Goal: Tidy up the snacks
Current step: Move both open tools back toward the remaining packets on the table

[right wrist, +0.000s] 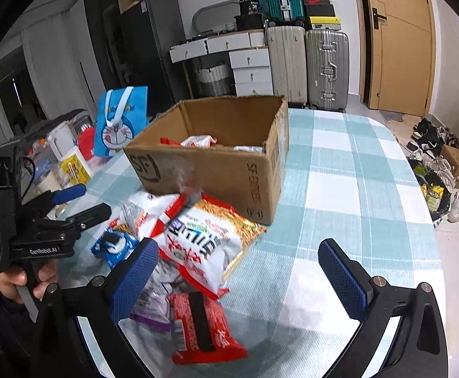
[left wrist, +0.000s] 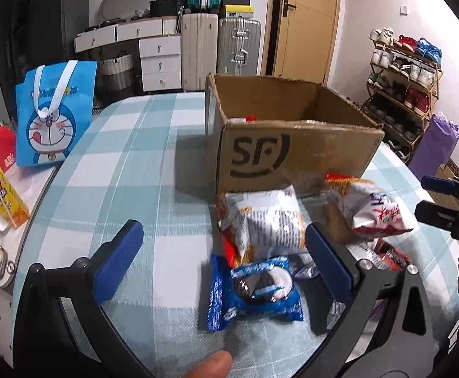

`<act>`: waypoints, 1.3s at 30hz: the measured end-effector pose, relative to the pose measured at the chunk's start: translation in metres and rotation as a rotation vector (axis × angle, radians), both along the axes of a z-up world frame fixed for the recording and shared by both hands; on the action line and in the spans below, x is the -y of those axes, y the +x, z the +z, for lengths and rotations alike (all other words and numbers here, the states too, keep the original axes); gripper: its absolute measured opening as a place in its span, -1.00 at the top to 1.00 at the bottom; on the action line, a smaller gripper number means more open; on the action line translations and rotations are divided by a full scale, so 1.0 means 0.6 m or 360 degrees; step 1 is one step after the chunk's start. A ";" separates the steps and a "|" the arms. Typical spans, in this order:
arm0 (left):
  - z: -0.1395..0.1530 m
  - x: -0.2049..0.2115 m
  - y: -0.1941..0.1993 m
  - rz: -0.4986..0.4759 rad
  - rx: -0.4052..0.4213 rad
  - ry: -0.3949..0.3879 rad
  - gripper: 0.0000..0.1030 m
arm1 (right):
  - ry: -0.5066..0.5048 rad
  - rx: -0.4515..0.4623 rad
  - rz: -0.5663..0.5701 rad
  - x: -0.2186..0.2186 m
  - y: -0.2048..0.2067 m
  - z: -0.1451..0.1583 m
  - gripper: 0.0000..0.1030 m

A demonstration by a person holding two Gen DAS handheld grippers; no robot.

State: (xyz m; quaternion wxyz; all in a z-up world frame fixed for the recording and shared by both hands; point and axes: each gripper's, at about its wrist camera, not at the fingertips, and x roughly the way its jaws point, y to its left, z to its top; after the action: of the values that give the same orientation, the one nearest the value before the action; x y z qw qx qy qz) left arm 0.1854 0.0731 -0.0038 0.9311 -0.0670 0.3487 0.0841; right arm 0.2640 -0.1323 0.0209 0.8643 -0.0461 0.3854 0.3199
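Observation:
An open cardboard SF box (left wrist: 292,154) (right wrist: 217,170) stands on the checked table and holds some snack packets (right wrist: 198,141). In front of it lie loose snacks: a blue Oreo pack (left wrist: 254,293) (right wrist: 113,245), a white chip bag (left wrist: 267,223), a white and orange bag (left wrist: 374,208) (right wrist: 204,239) and a red bar (right wrist: 202,327). My left gripper (left wrist: 226,261) is open, its fingers either side of the Oreo pack and just above it. My right gripper (right wrist: 239,277) is open and empty, its left finger beside the white and orange bag; it also shows in the left wrist view (left wrist: 440,198).
A blue Doraemon bag (left wrist: 54,116) (right wrist: 119,123), a yellow carton (left wrist: 4,198) and small items sit at the table's left edge. Suitcases (right wrist: 308,69), drawers and a door stand behind. A shoe rack (left wrist: 403,85) is at the right. Checked cloth (right wrist: 355,189) lies right of the box.

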 end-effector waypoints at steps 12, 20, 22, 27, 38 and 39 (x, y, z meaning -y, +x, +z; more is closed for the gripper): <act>-0.016 -0.001 -0.010 -0.0003 -0.0090 0.0026 -0.99 | -0.0131 -0.0067 0.0003 0.004 -0.019 -0.044 -0.99; -0.026 0.007 -0.007 -0.0036 -0.0127 0.0038 -0.99 | -0.0231 -0.0101 0.0080 -0.009 -0.025 -0.069 -0.99; -0.028 0.009 -0.006 -0.0040 -0.0131 0.0042 -0.99 | -0.0248 -0.0100 0.0088 -0.010 -0.027 -0.073 -0.99; -0.033 0.010 -0.003 -0.0050 -0.0146 0.0042 -0.99 | -0.0270 -0.0125 0.0111 -0.013 -0.028 -0.081 -0.99; -0.046 0.014 0.005 -0.0066 -0.0179 0.0050 -0.99 | -0.0378 -0.0170 0.0218 -0.030 -0.040 -0.101 -0.99; -0.047 0.014 0.005 -0.0068 -0.0182 0.0051 -0.99 | -0.0385 -0.0169 0.0225 -0.030 -0.040 -0.103 -1.00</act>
State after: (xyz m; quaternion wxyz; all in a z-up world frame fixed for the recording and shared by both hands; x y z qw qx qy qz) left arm 0.1885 0.0648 -0.0319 0.9121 -0.0397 0.4013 0.0736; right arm 0.2399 -0.1141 -0.0407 0.8062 -0.1599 0.4620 0.3332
